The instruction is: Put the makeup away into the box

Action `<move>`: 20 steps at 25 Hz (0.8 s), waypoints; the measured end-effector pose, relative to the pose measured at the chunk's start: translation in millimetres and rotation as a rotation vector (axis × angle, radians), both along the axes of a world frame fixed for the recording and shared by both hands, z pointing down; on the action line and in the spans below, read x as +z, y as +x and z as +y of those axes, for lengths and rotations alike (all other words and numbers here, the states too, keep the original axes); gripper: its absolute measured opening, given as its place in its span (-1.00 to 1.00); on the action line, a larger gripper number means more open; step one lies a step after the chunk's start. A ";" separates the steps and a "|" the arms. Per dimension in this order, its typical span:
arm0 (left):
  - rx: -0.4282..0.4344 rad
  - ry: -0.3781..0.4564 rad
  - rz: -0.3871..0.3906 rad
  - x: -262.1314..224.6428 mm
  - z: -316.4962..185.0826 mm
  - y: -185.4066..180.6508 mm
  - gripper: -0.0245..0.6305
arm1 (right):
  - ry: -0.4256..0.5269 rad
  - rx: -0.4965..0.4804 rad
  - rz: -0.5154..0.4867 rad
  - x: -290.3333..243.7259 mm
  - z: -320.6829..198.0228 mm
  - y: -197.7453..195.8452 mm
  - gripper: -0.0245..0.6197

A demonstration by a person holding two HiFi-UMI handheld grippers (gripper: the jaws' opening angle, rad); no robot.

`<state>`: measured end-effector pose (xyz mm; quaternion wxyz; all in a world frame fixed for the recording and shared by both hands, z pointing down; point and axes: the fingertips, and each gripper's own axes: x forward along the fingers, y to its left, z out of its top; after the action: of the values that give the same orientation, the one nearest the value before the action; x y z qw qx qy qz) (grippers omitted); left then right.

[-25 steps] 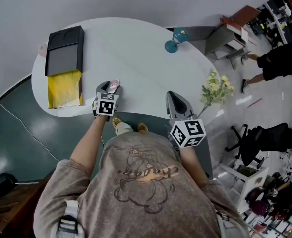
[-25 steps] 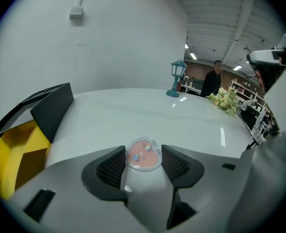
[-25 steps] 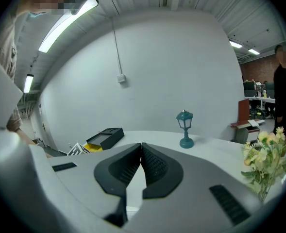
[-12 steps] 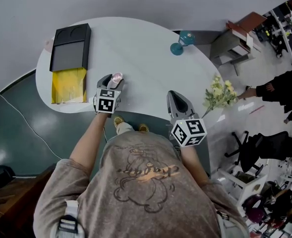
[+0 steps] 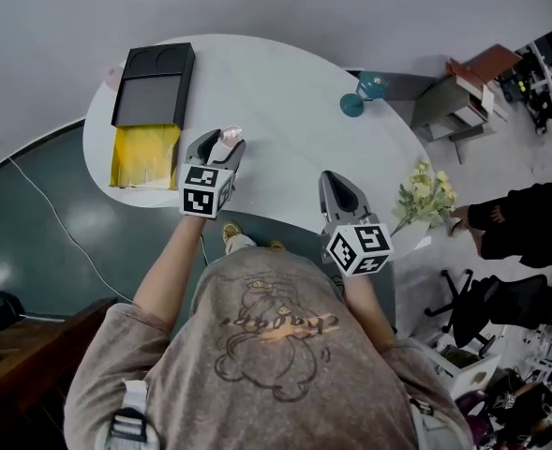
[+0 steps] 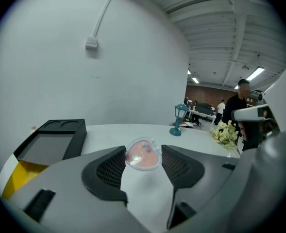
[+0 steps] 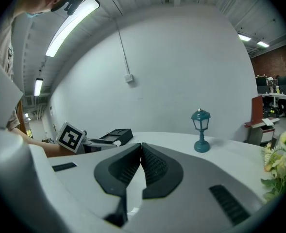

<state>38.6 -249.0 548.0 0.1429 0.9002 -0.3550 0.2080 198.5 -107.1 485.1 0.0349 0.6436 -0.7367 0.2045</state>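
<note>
A round clear compact with pink powder (image 6: 143, 155) sits gripped between the jaws of my left gripper (image 6: 143, 163), lifted above the white table (image 5: 285, 92). In the head view the left gripper (image 5: 223, 142) holds the compact (image 5: 230, 135) just right of the box. The box (image 5: 153, 87) is black with a grey inside and a yellow part (image 5: 146, 156) at its near end; it lies at the table's left side, and shows again as the box (image 6: 53, 140) left of the jaws. My right gripper (image 5: 335, 186) hovers at the table's near edge, jaws shut on nothing (image 7: 142, 152).
A small teal lamp (image 5: 361, 95) stands at the table's far right, seen too as the lamp (image 7: 200, 130). Pale flowers (image 5: 426, 194) stand off the table's right edge. A person in black (image 5: 524, 223) stands on the floor at right. A cable (image 5: 51, 223) runs over the green floor.
My left gripper has risen off the table with the compact held in it and moved toward the far side. The right gripper has shifted only slightly.
</note>
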 end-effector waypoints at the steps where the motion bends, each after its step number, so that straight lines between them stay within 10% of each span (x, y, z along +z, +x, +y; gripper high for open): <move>1: 0.001 0.003 0.013 -6.0 -0.3 -0.9 -0.16 | 0.001 -0.007 -0.003 0.2 -3.1 -1.2 -0.91; 20: -0.139 0.061 0.151 -84.1 9.9 -73.7 -0.16 | 0.020 -0.232 -0.022 -5.8 -58.9 -65.4 -0.91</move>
<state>-35.2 -239.0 463.9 0.1559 0.8904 -0.4111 0.1180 133.2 -166.0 479.3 0.0440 0.5520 -0.8086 0.1989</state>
